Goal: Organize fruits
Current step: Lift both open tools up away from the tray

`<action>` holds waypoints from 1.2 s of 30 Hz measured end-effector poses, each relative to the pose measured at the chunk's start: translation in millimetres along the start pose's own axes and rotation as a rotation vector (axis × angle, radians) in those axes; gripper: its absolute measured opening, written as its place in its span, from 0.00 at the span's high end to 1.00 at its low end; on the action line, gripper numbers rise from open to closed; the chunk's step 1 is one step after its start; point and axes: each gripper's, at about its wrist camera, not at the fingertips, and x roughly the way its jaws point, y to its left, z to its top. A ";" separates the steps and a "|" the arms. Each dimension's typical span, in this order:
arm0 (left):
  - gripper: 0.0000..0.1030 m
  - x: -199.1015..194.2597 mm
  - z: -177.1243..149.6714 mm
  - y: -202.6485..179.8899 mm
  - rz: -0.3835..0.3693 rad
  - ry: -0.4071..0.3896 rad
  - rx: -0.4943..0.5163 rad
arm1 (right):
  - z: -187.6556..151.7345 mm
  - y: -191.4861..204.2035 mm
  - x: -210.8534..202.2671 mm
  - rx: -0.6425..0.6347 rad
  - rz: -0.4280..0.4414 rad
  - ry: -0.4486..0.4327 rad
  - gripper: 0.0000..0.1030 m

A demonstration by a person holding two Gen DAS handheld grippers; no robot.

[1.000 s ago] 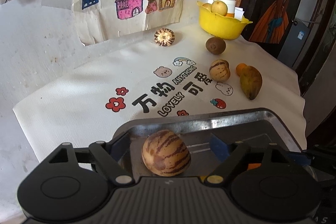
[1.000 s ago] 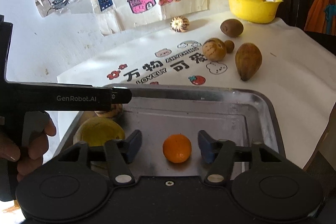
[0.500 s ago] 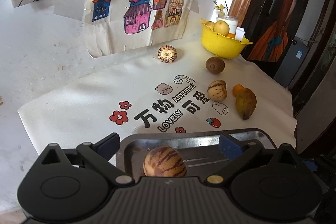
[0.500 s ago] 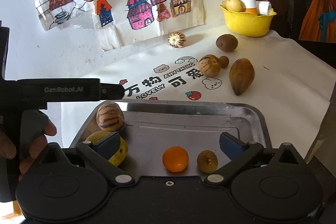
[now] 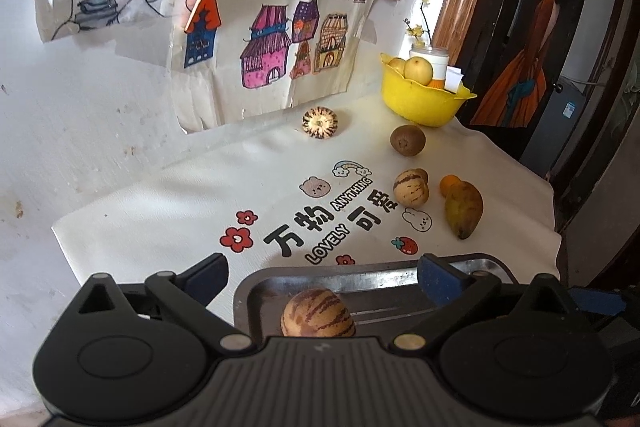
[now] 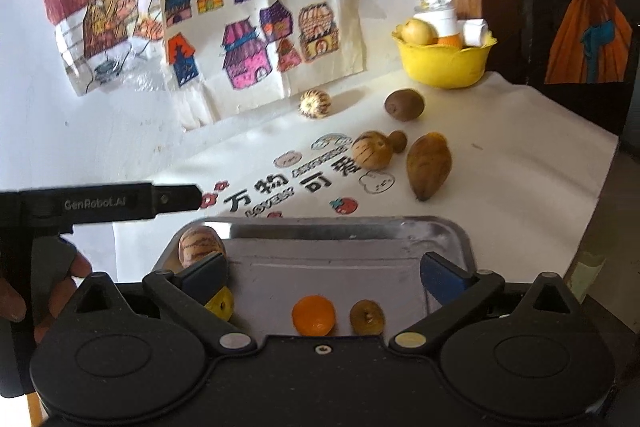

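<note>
Both grippers, left (image 5: 322, 277) and right (image 6: 324, 269), hold fingers apart, empty, above the metal tray (image 6: 452, 227). Tray holds 4 fruits, including a striped melon (image 5: 318, 313) and small orange (image 6: 313, 314). On the worktop cloth (image 5: 168, 211) lie a mango (image 5: 463, 209), kiwi (image 5: 407, 140) and 2 striped melons. Mango probably soft-skinned, bruisable: grip across its widest middle, lightly.

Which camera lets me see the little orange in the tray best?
The right wrist view. There the orange lies in plain sight on the tray, between the open fingers, beside a small brown fruit. The left wrist view shows only the tray's far end, not that orange.
</note>
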 end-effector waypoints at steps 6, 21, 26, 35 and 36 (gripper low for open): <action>0.01 -10.5 1.3 -6.0 -0.003 -0.018 0.019 | 10.1 -9.4 -23.4 0.031 -0.009 -0.055 0.01; 0.01 -13.1 16.8 -33.3 -0.011 -0.056 0.105 | 38.2 -16.4 -45.1 0.026 -0.002 -0.137 0.01; 0.01 -1.9 25.6 -37.1 -0.015 -0.053 0.112 | 47.9 -23.8 -38.1 0.027 -0.006 -0.137 0.01; 0.01 24.9 42.2 -43.9 -0.016 -0.041 0.131 | 62.6 -35.8 -18.4 0.028 -0.014 -0.127 0.01; 0.01 27.4 44.0 -44.7 -0.017 -0.040 0.133 | 64.1 -37.3 -16.1 0.028 -0.014 -0.126 0.01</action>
